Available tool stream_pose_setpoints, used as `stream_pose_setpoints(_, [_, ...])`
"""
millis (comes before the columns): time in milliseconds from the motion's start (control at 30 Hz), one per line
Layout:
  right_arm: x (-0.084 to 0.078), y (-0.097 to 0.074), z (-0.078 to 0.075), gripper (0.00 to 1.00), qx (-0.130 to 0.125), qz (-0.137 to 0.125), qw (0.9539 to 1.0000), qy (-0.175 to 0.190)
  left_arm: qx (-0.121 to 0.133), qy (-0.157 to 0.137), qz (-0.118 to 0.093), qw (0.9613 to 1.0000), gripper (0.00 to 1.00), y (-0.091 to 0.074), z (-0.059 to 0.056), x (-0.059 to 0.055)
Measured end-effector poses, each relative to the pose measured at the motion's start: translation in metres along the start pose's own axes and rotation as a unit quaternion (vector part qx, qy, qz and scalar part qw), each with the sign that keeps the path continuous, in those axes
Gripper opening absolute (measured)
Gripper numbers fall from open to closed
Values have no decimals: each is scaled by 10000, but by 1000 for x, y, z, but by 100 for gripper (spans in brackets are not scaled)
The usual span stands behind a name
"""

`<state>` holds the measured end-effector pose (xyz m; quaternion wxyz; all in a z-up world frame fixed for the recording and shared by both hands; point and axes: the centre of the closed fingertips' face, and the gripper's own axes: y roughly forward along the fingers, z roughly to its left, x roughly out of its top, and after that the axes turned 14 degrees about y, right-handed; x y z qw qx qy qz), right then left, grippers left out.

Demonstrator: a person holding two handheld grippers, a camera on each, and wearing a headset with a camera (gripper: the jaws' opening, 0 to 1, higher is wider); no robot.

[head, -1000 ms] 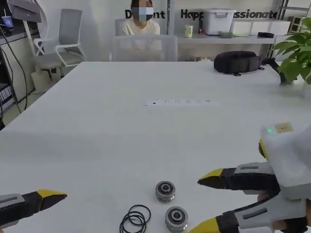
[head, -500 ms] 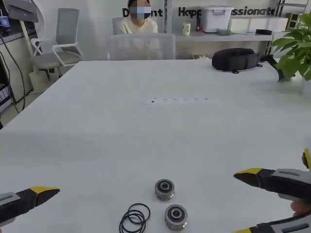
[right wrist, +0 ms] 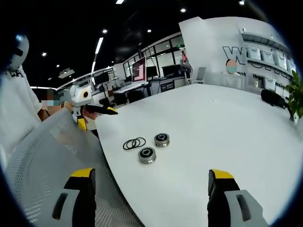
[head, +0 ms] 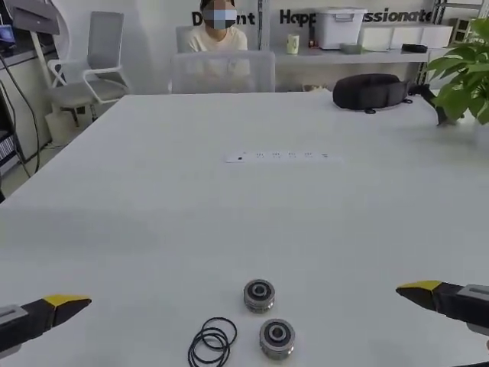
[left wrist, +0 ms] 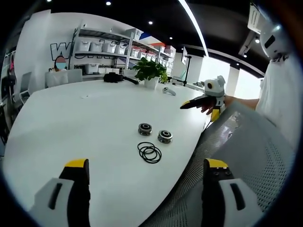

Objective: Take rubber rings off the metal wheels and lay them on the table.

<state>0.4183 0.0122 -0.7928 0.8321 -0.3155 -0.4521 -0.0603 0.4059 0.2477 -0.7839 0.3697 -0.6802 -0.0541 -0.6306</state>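
Head view: right gripper (right wrist: 150, 174) has withdrawn rightward from the metal wheels (head: 259, 296), its fingers (right wrist: 81, 177) and the left gripper's (left wrist: 147, 164) spread empty; rubber rings (head: 213, 342) lie on the worktop (head: 229, 214) beside the nearer wheel, so removal appears finished.

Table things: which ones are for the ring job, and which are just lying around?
For the job: far metal wheel, near metal wheel, rubber rings lying loose on the table.
Just lying about: black bag, plant, socket strip, white bin.
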Motion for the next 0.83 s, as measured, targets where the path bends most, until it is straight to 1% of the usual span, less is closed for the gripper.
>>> stream_pose_setpoints(267, [-12, -4, -4, 99, -107, 76, 9998, 124, 43, -31, -52, 10000, 99, -1, 1, 1])
stream_pose_setpoints(367, [-12, -4, -6, 99, -137, 40, 9997, 212, 56, -41, -75, 9999, 99, -2, 1, 2])
stream_pose_setpoints(500, [-15, -2, -6, 99, -139, 99, 9996, 213, 67, -37, -80, 9999, 99, -2, 1, 3])
stream_pose_setpoints(633, [-16, 0, -7, 99, -144, 100, 9995, 279, 89, -37, -99, 9999, 99, -4, 2, 4])
stream_pose_setpoints(833, [-14, -1, -6, 99, -147, 111, 9995, 238, 122, -92, -148, 9998, 99, -7, 3, 5])
